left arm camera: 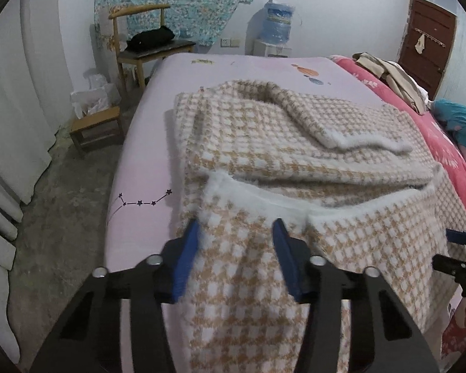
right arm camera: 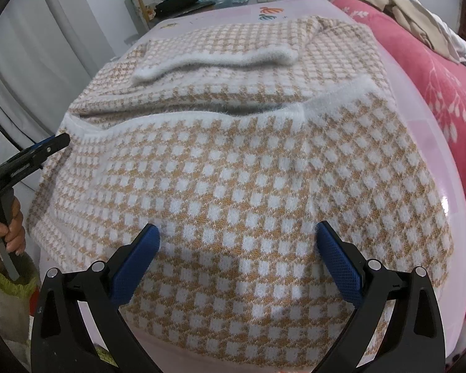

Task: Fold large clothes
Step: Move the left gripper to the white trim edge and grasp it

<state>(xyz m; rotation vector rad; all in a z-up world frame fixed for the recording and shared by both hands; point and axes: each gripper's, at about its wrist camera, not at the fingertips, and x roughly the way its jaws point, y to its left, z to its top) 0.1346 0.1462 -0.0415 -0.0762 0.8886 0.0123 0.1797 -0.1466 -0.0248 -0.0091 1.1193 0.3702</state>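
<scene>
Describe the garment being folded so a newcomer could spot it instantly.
Start at the bed with the pale pink sheet. Spread across the middle of it lies the checked sweater, tan-and-white houndstooth knit with fuzzy white trim. Unlike the red floral blanket beside it and the beige clothes piled there, it is the only checked piece.

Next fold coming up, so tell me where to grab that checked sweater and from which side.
Take the checked sweater at its white fuzzy hem, at the corner near the left hand-held gripper. That edge lies raised and loose over the folded layers, so a pad could probably slide under it. Come from the near bed edge, fingers pointing forward and down.
</scene>
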